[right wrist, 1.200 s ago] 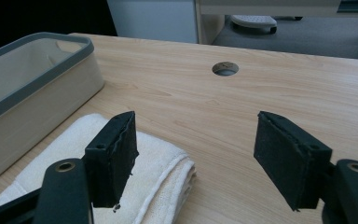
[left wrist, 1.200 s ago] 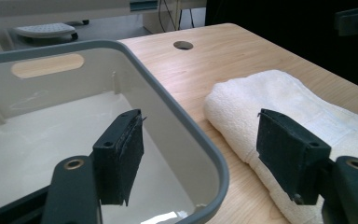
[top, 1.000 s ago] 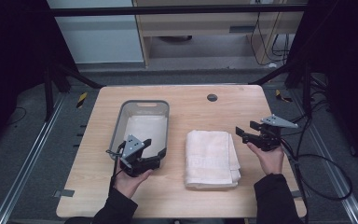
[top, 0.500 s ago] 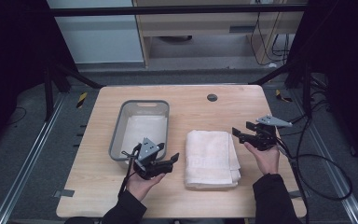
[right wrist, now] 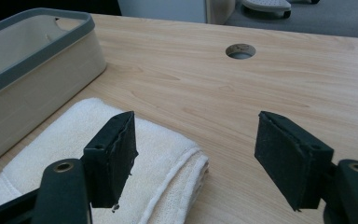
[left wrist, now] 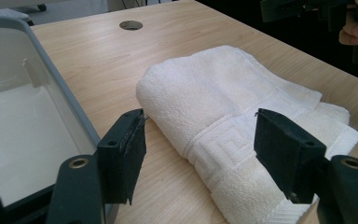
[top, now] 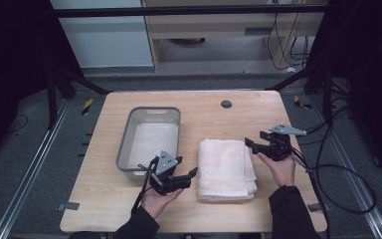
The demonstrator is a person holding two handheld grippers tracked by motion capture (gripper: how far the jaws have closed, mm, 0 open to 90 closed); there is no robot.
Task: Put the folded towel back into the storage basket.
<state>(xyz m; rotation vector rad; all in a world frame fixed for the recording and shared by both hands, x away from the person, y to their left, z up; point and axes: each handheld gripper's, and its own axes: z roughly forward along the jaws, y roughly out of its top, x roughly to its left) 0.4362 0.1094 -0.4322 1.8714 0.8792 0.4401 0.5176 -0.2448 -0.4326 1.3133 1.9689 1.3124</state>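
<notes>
Flanking the folded towel [top: 227, 168] on the bench [top: 214, 122], I hold the left tongs [top: 191, 174] at its near-left edge, jaws apart and just narrowing, empty; the right tongs [top: 251, 143] stand apart at its far-right corner. Towel lies flat beside the bin [top: 127, 139], long axis running away from me, ready for a two-sided pickup.

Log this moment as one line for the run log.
left gripper: open, at towel's left edge | right gripper: open, at towel's right edge | towel: folded, flat on table | bin: beside towel
</notes>
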